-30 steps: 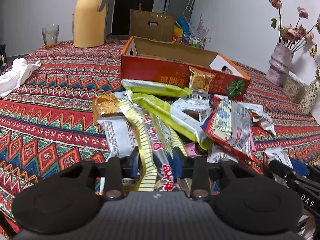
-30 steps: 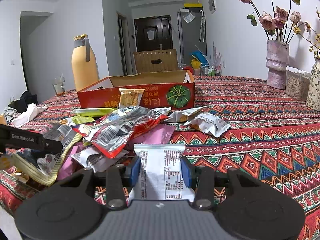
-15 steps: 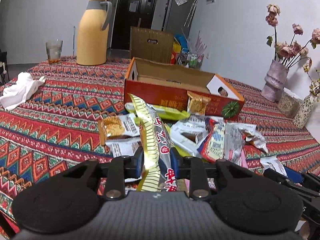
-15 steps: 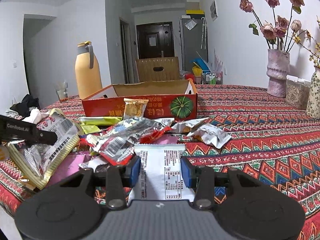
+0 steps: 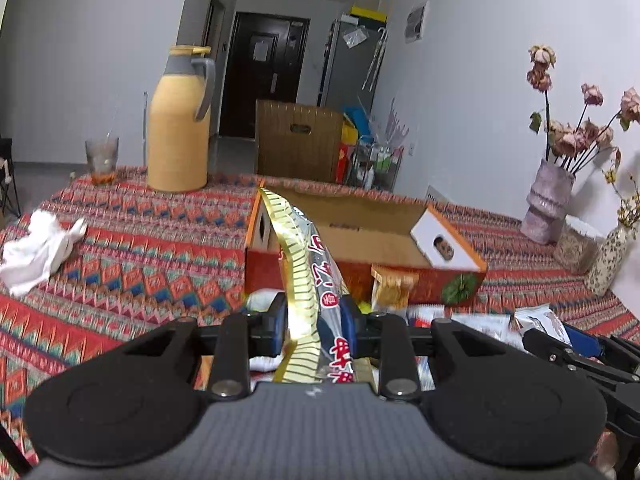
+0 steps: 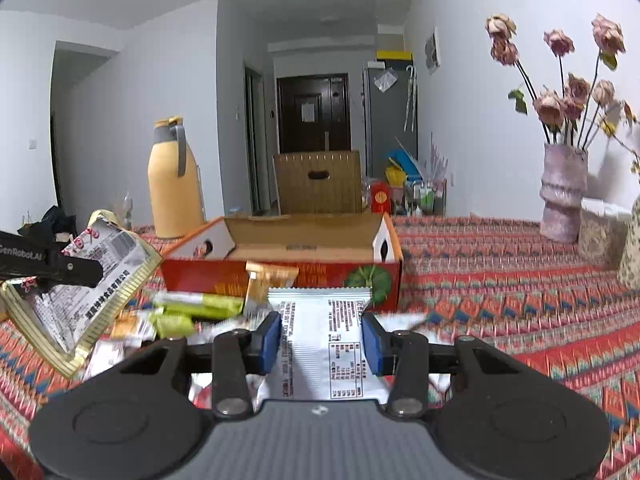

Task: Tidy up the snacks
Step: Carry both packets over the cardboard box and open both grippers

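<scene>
My left gripper [image 5: 313, 320] is shut on a long gold-and-silver snack packet [image 5: 308, 276] and holds it up in the air, pointing at the open red cardboard box [image 5: 360, 240]. That packet also shows at the left of the right wrist view [image 6: 80, 292]. My right gripper [image 6: 322, 336] is shut on a white snack packet [image 6: 324, 332], lifted above the table and facing the box [image 6: 280, 268]. Several loose snack packets [image 6: 192, 308] lie on the cloth in front of the box. A small orange packet [image 6: 268, 280] leans on the box's front wall.
A yellow thermos jug [image 5: 178, 120] and a glass [image 5: 102, 158] stand at the far left. A white cloth [image 5: 36, 244] lies at the left. Vases with dried flowers [image 6: 562, 192] stand at the right. A brown chair back [image 6: 318, 184] is behind the table.
Both grippers have risen off the snack pile with their packets and moved toward the box. The box looks nearer and the pile sits lower in both views.
</scene>
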`<state>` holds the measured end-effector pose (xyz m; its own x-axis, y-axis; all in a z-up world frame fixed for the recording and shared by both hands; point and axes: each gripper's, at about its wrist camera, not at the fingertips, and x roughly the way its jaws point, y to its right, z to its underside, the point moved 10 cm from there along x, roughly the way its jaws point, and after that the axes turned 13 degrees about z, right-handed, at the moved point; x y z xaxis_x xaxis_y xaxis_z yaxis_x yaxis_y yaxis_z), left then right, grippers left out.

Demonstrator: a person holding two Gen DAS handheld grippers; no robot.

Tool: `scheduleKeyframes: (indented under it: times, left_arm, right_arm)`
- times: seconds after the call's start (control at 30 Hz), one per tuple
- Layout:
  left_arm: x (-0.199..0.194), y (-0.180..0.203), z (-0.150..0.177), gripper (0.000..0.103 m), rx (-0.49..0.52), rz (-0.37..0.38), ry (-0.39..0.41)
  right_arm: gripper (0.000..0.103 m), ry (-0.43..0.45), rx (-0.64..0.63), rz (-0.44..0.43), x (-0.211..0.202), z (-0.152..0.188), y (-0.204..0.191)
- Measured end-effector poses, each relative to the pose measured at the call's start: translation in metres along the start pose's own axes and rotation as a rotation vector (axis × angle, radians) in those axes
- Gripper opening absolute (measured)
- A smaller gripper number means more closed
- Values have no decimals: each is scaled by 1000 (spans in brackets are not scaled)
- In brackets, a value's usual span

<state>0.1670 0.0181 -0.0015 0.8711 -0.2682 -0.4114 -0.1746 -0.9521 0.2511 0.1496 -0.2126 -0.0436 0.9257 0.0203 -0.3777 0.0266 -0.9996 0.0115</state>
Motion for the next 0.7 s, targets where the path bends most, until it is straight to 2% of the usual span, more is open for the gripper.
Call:
scheduleKeyframes:
  times: [0.33,0.7]
  left_arm:
    - [38,5,-53,28,49,3,36]
    - [103,-9,-87,28,42,-18,20]
  right_arm:
    - [42,40,18,2,43,-58,-6]
    - [42,1,21,10,114,-92,-16]
